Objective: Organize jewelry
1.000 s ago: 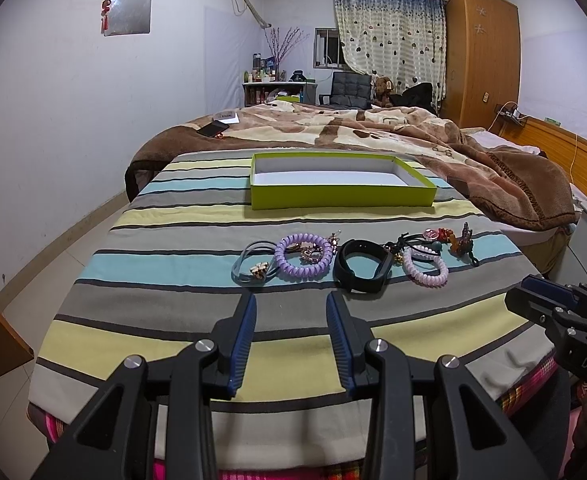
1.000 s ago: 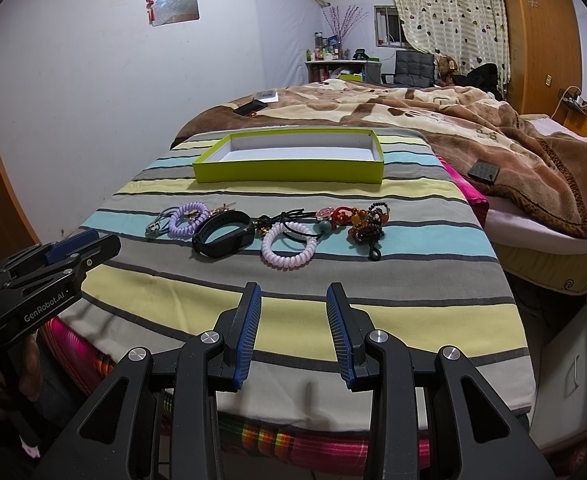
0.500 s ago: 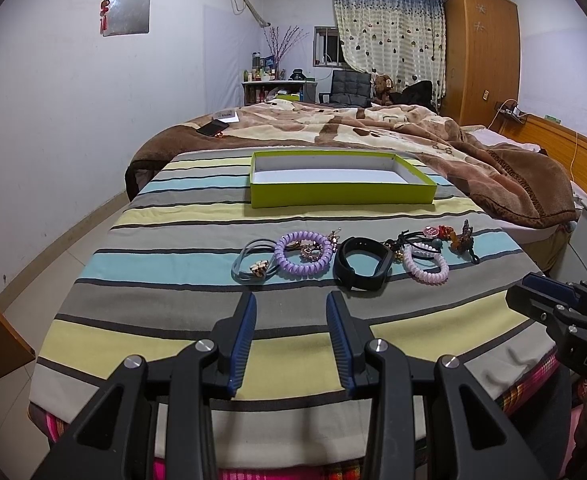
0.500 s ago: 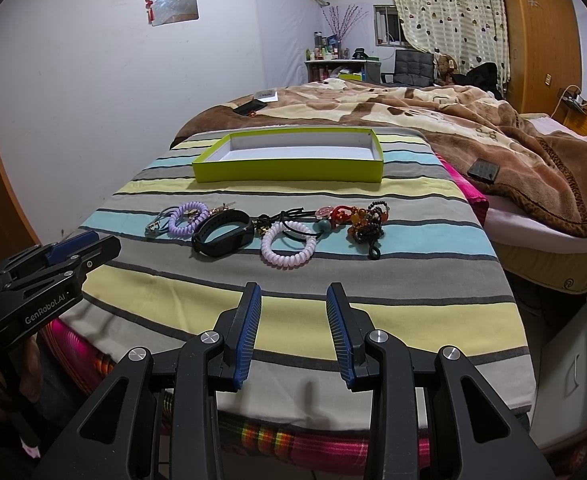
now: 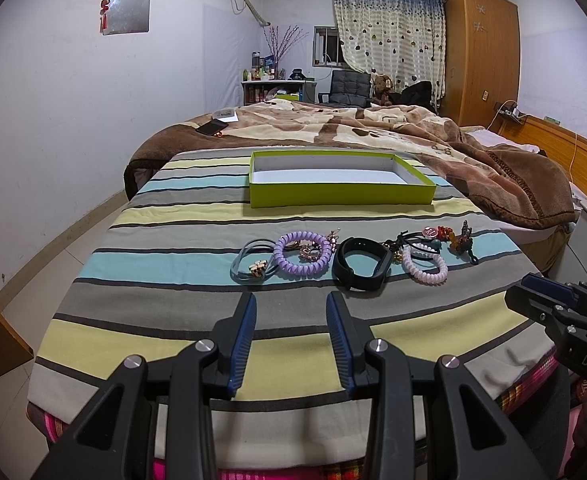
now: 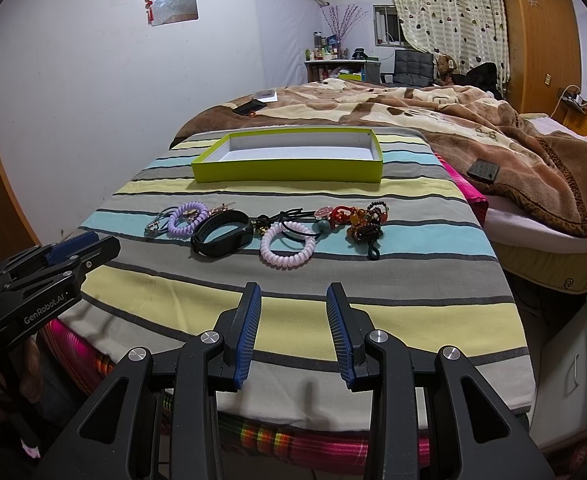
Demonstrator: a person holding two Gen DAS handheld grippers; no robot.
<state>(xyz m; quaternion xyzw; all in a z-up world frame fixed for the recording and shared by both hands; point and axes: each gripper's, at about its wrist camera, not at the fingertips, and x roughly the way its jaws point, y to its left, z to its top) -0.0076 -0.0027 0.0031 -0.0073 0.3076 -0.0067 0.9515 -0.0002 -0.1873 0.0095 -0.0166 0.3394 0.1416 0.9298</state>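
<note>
- Striped cover [image 5: 173,264] on the bed; beyond it a brown blanket [image 5: 373,128].
- Jewelry sits in a row on the blue stripe — purple coil [image 5: 302,254], black band [image 5: 360,263], pink coil [image 5: 424,267], beads [image 6: 367,222].
- Green box [image 5: 341,194] lies behind the row, well apart.
- I hold my left gripper [image 5: 291,336] and right gripper [image 6: 293,330] spread, gripping nothing — both near the bed's front edge.

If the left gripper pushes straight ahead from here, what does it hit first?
Probably the purple coil bracelet, which lies almost dead ahead of the open left gripper; the black wristband sits just right of that line. Depth is uncertain.
</note>
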